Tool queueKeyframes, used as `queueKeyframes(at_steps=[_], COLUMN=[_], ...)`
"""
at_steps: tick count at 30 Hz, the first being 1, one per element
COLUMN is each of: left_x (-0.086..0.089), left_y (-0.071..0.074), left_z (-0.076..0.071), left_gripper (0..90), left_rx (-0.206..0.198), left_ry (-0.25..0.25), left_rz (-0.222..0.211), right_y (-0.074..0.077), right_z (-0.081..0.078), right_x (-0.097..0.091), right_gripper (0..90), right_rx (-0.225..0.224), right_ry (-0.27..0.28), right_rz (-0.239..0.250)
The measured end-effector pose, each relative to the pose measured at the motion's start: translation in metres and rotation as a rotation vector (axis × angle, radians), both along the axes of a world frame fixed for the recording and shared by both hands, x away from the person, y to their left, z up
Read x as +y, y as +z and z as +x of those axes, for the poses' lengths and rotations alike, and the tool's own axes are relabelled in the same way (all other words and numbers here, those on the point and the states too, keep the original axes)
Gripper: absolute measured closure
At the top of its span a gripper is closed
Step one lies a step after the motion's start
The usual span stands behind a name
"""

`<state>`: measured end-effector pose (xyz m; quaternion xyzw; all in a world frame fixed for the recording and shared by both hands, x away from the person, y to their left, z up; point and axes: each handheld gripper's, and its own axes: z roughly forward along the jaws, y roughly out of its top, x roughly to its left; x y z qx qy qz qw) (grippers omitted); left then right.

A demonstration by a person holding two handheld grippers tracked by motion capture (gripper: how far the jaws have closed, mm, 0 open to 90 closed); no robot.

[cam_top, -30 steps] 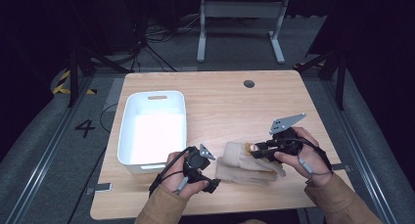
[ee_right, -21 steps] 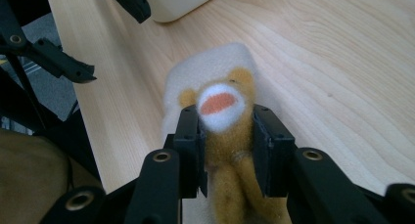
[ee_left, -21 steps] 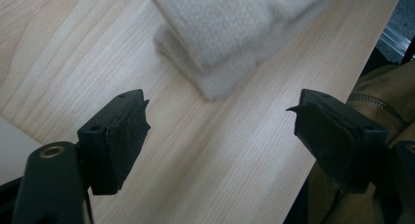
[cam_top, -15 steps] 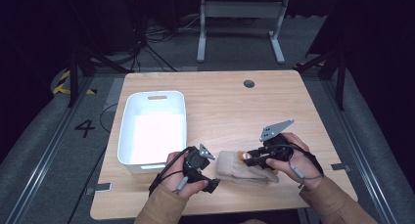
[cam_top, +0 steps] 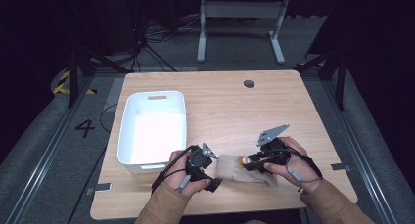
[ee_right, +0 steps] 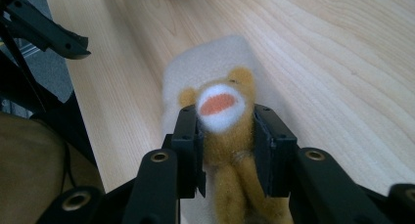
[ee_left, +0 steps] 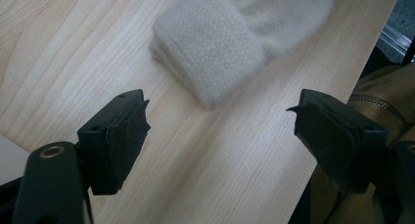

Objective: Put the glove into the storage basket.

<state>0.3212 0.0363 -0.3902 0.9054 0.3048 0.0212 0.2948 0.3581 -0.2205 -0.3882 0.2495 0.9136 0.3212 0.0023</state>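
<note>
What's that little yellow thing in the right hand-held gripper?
Start at the white bin on the wooden table; right of it lies a cream cloth. Over it, the right hand-held gripper clamps a plush toy: tan-yellow, white muzzle, orange mouth.

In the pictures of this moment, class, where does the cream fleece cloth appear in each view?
High view: cream fleece cloth lies bottom centre, between the hands.
Left gripper view: upper centre, beyond the open jaws.
Right gripper view: centre, behind the held plush toy.
Shared landmark: wooden table.

Light wooden table (cam_top: 215, 94), dark grey floor (cam_top: 44, 150) marked "4", far metal frame legs (cam_top: 240, 11), dim room.
</note>
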Motion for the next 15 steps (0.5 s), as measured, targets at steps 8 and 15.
queueKeyframes(at_steps=[8,15], left_x=[-0.0042,-0.0082], left_y=[0.0002,0.0005], left_z=[0.0017,0.0035], left_gripper=[20.6,20.5], left_rx=[-0.002,-0.003], left_ry=[-0.012,-0.021], left_rz=[-0.005,-0.005], right_y=[-0.0084,-0.0055], right_z=[-0.0024,-0.0042], right_x=[0.0004,-0.005], right_gripper=[59.9,45.6], right_rx=[-0.001,-0.08], right_ry=[-0.022,-0.031], right_rz=[-0.053,-0.007])
